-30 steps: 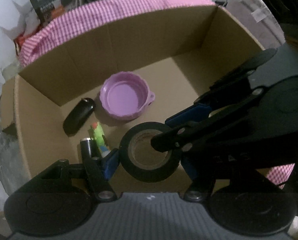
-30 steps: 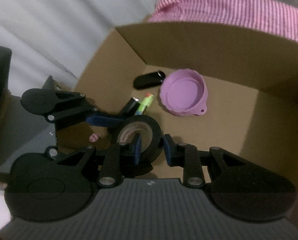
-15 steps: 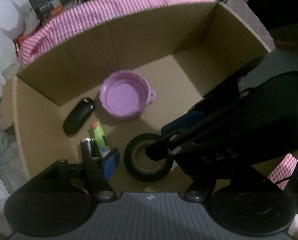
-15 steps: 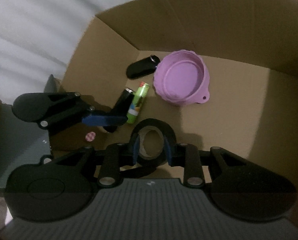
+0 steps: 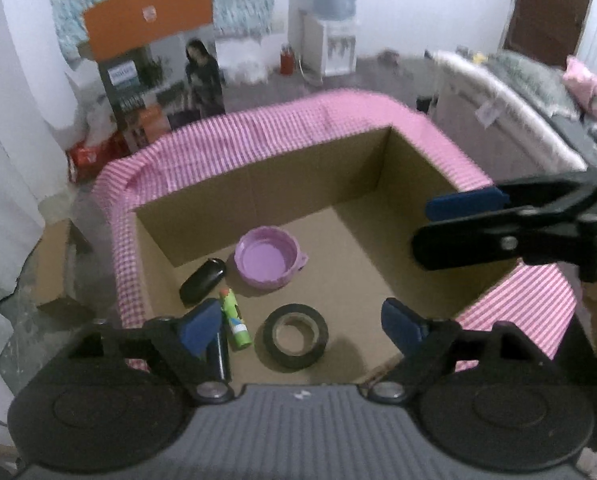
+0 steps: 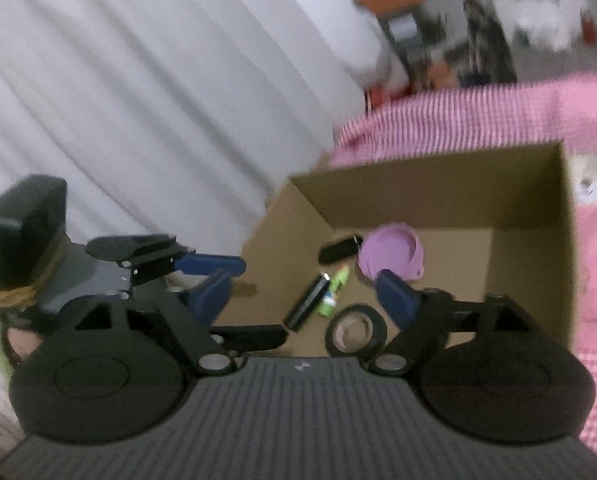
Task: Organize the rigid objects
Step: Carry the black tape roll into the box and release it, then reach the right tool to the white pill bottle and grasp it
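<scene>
A black tape roll [image 5: 295, 335] lies flat on the floor of the cardboard box [image 5: 258, 184], free of both grippers; it also shows in the right wrist view [image 6: 356, 331]. Beside it lie a green tube [image 5: 234, 319], a black cylinder [image 5: 217, 354], a black oblong object [image 5: 201, 281] and a purple lid [image 5: 267, 257]. My left gripper [image 5: 302, 322] is open and empty above the box's near edge. My right gripper [image 6: 306, 294] is open and empty, raised above the box; it also shows at the right of the left wrist view [image 5: 464, 204].
The box sits on a pink checked cloth [image 5: 258, 128]. White curtain [image 6: 138, 100] hangs to the left. A water dispenser [image 5: 330, 20], an orange sign [image 5: 146, 12] and a bed [image 5: 518, 92] stand in the room behind.
The right gripper opened and let go of the tape roll, which now lies on the box floor. Both grippers lifted up and back away from the box.
</scene>
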Motion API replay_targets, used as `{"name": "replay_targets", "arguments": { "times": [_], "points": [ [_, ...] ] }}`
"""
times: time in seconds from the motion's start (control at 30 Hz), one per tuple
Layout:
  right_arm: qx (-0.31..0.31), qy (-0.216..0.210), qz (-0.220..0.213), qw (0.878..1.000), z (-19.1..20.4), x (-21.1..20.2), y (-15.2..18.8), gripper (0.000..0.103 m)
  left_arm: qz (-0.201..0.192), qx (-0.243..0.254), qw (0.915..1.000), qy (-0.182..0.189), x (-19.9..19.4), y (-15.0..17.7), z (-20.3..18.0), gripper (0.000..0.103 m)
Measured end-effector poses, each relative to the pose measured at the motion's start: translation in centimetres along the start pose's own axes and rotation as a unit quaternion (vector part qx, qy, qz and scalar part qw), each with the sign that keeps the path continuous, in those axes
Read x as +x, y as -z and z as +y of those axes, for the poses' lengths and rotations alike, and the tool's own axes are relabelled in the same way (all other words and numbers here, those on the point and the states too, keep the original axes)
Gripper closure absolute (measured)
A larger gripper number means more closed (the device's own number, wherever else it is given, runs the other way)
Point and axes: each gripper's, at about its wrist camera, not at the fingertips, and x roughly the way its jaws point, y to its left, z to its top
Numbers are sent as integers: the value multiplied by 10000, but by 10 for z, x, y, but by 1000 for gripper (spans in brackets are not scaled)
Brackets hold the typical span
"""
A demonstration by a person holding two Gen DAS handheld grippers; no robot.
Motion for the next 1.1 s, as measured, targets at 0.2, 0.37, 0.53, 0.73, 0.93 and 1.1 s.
{"name": "replay_targets", "arguments": {
  "times": [0.2,0.37,0.53,0.73,0.93,1.1],
  "points": [
    [-155,116,-478,9987,17,-36,37,8,-408,-40,9991,-88,-29,31,-15,9],
    [-274,164,-624,9975,32,-46,67,3,-643,-175,9976,-189,-49,59,-23,9],
    [-233,62,-629,9977,40,-41,90,2,-749,-378,9962,-214,-58,84,-20,8],
    [-210,42,-554,9982,48,-36,104,2,-806,-462,9952,-304,-62,108,-19,8],
    [-166,-41,-434,9989,54,-29,110,2,-775,-489,9949,-422,-53,129,-21,8],
    [-326,-143,-204,9992,68,-13,112,2,-687,-426,9954,-508,-38,141,-20,8]
  ]
}}
